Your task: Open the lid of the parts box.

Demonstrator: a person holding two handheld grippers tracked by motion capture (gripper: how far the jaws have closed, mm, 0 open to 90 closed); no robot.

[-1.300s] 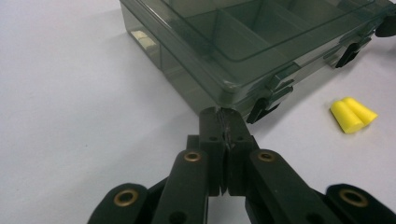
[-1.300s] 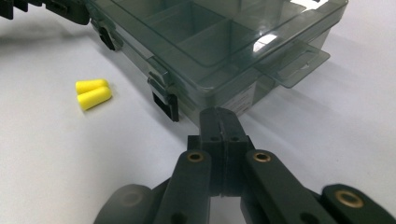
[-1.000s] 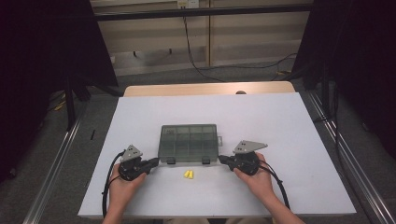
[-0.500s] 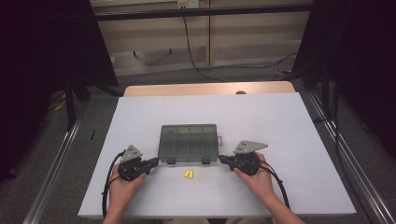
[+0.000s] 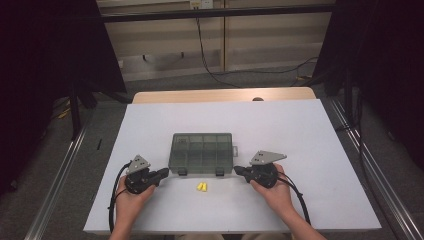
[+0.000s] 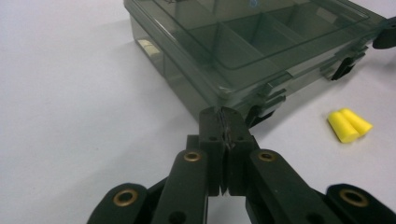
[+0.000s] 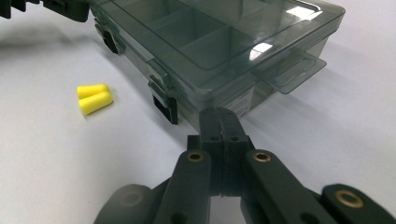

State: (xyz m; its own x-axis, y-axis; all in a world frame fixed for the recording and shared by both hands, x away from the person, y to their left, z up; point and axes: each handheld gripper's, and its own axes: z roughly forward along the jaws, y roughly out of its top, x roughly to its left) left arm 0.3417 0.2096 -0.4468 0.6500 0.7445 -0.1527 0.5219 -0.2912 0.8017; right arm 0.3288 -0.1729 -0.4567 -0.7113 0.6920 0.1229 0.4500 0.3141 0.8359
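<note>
A smoky clear compartment box (image 5: 202, 152) lies shut on the white table (image 5: 300, 130), two dark latches on its near side. Two yellow foam earplugs (image 5: 202, 186) lie side by side just in front of it. My left gripper (image 5: 164, 173) rests at the box's near left corner, jaws pressed together with nothing between them. My right gripper (image 5: 237, 171) sits at the near right corner, also shut and empty. In the left gripper view the gripper (image 6: 222, 121) points at the box (image 6: 252, 46) with the earplugs (image 6: 349, 124) to its right. In the right gripper view the gripper (image 7: 220, 119) faces the box (image 7: 219, 42), earplugs (image 7: 94, 98) at left.
A wooden tabletop strip (image 5: 220, 95) shows beyond the white board. Metal rails (image 5: 60, 175) run along both sides of the table. Cables (image 5: 210, 60) lie on the floor behind. Dark curtains hang at left and right.
</note>
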